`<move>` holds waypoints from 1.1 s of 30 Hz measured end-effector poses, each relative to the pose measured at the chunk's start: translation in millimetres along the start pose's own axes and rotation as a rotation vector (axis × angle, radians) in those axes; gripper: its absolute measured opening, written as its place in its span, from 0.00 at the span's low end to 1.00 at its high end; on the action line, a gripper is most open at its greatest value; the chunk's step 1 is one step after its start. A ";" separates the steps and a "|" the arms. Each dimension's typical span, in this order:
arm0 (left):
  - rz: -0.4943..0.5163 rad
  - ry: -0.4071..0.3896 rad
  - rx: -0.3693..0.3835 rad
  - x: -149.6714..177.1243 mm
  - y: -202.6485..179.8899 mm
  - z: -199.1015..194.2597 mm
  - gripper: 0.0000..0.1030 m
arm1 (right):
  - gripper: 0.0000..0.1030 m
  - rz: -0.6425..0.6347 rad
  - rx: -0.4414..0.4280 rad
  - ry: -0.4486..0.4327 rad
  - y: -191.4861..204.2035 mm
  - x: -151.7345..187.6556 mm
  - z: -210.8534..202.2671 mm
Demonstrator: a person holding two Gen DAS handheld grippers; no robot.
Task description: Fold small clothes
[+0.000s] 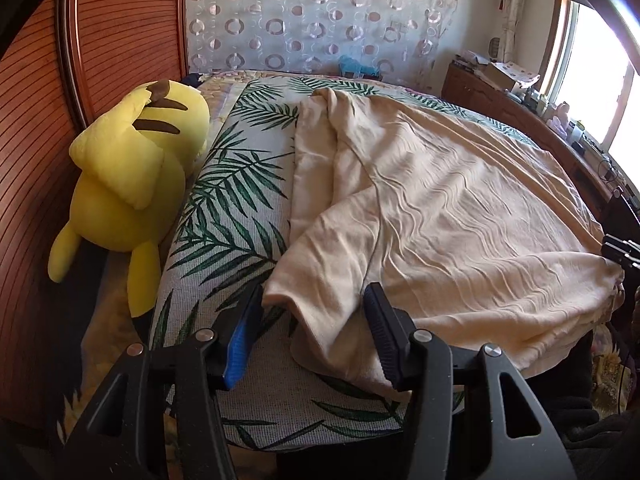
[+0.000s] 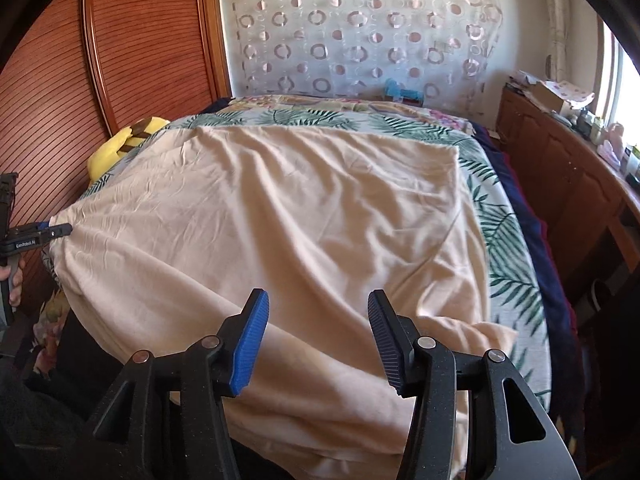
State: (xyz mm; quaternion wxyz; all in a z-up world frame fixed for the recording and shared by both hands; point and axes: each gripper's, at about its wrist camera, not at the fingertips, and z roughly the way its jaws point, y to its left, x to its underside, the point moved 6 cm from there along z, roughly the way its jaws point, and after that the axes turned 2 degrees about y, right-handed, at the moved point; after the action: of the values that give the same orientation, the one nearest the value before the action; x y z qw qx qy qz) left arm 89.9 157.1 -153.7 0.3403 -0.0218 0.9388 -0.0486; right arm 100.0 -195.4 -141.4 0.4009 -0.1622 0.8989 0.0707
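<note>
A cream garment [image 1: 440, 208] lies spread and wrinkled on a bed with a palm-leaf sheet [image 1: 236, 200]. One side of it is folded inward along its left edge. In the left wrist view my left gripper [image 1: 312, 320] stands open over the near left corner of the garment. That corner lies loose between the blue pads [image 1: 240, 344], which do not press on it. In the right wrist view my right gripper [image 2: 318, 320] is open above the garment's [image 2: 280, 208] near edge, with nothing gripped. The left gripper [image 2: 52, 232] shows at the garment's left corner.
A yellow plush toy [image 1: 136, 176] lies at the bed's left side against a wooden slatted wardrobe [image 1: 36, 140]. A cluttered wooden dresser [image 2: 568, 168] runs along the right under a bright window. A patterned curtain [image 2: 360, 32] hangs behind the bed. A hand [image 2: 12, 284] holds the left tool.
</note>
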 end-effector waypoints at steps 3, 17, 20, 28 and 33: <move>0.008 -0.009 -0.003 1.8 -2.3 -0.6 0.51 | 0.57 0.000 0.002 0.032 -1.1 2.8 15.1; 0.018 -0.088 0.170 -15.2 -35.6 -24.9 0.05 | 0.69 0.007 0.071 0.043 0.1 6.7 22.5; 0.048 -0.129 0.212 -33.2 -57.4 -39.9 0.05 | 0.69 0.033 0.043 0.048 -2.8 6.6 17.1; 0.202 -0.206 0.355 -88.4 -155.6 -58.5 0.05 | 0.69 0.080 0.035 0.014 -18.3 10.4 -9.3; 0.304 -0.237 0.456 -110.8 -223.5 -72.8 0.05 | 0.69 0.091 0.038 -0.003 -25.0 16.7 -25.8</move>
State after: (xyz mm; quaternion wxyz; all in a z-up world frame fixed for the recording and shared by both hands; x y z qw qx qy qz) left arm 130.1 -51.4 -3.9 0.4472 0.1905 0.8499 -0.2037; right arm 80.3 -229.4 -136.5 0.4017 -0.1135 0.9059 0.0721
